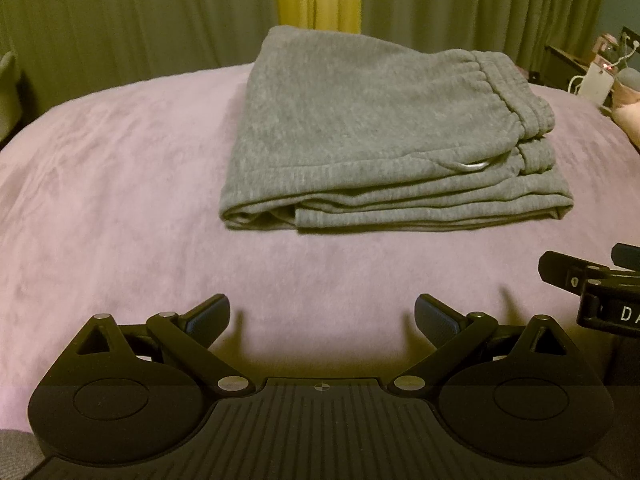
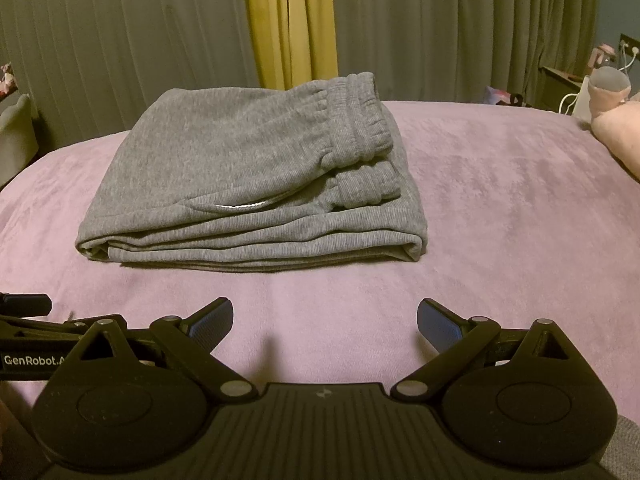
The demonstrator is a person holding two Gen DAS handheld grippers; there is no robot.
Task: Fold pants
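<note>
Grey sweatpants (image 1: 372,136) lie folded in a compact stack on the pink blanket (image 1: 120,184), waistband to the right. They also show in the right wrist view (image 2: 248,188). My left gripper (image 1: 322,316) is open and empty, held back from the stack's near edge. My right gripper (image 2: 325,320) is open and empty too, likewise short of the pants. The right gripper shows at the right edge of the left wrist view (image 1: 592,284), and the left gripper at the left edge of the right wrist view (image 2: 28,332).
Grey-green curtains (image 2: 120,40) with a yellow panel (image 2: 290,20) hang behind the bed. A cluttered nightstand (image 1: 592,72) stands at the far right. A pink pillow (image 2: 624,136) lies at the bed's right edge. A pale object (image 2: 16,136) sits at the far left.
</note>
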